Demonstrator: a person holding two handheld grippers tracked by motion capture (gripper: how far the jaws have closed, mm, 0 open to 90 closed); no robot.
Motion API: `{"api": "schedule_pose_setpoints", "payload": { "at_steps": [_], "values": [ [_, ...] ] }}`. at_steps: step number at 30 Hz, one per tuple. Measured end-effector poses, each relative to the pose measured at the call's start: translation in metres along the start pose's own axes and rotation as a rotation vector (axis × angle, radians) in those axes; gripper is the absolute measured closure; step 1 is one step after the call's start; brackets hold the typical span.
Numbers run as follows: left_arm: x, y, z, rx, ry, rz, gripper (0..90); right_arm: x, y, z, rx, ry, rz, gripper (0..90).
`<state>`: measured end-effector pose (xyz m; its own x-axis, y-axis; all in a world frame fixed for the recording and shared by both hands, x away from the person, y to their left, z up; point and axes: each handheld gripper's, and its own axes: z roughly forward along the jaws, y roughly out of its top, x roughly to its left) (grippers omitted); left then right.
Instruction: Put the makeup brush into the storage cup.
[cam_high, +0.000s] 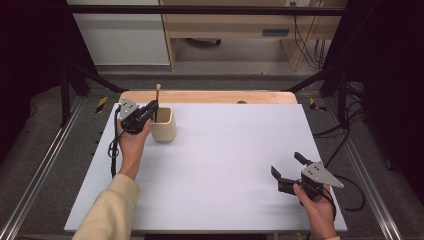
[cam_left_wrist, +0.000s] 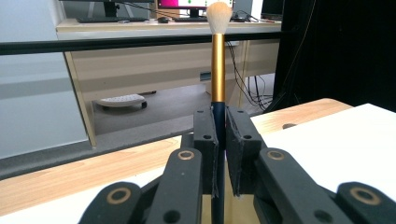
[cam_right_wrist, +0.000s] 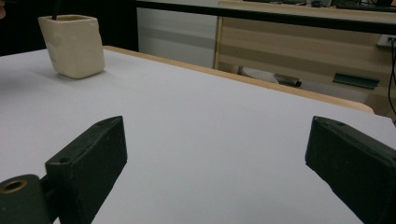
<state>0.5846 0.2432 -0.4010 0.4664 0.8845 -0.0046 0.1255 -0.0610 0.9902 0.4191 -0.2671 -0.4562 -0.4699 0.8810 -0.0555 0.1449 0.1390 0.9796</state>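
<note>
left tool (cam_high: 151, 111) clamped tight, right tool (cam_high: 287, 170) gaping wide, held low.

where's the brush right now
In the high view the brush stands upright at the table's far left, clamped by the left gripper, its lower end inside the cream cup.

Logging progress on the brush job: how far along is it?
Done: the left gripper is shut on the brush, upright over the cream cup, handle reaching into it. In hand: lowering or lifting, unclear. Left: release. The right gripper waits open.
</note>
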Motion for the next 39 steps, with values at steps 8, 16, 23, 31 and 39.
{"api": "schedule_pose_setpoints", "payload": {
  "at_steps": [8,16,23,31,39],
  "values": [
    [0.000,-0.004,-0.001,0.007,0.001,-0.002,82.7,0.000,0.000,0.000,0.003,-0.001,0.002,5.9],
    [0.000,-0.001,-0.008,-0.019,0.011,0.001,70.2,0.000,0.000,0.000,0.003,0.002,0.001,5.8],
    [0.000,0.005,-0.018,-0.037,0.015,0.014,65.2,0.001,0.001,0.000,0.000,0.000,-0.001,5.9],
    [-0.002,0.012,-0.027,-0.046,0.008,0.036,64.3,0.001,0.001,-0.001,-0.003,0.002,0.004,5.8],
    [-0.006,0.015,-0.034,-0.039,-0.009,0.048,62.7,0.001,0.002,0.000,-0.008,0.003,0.001,5.9]
  ]
}}
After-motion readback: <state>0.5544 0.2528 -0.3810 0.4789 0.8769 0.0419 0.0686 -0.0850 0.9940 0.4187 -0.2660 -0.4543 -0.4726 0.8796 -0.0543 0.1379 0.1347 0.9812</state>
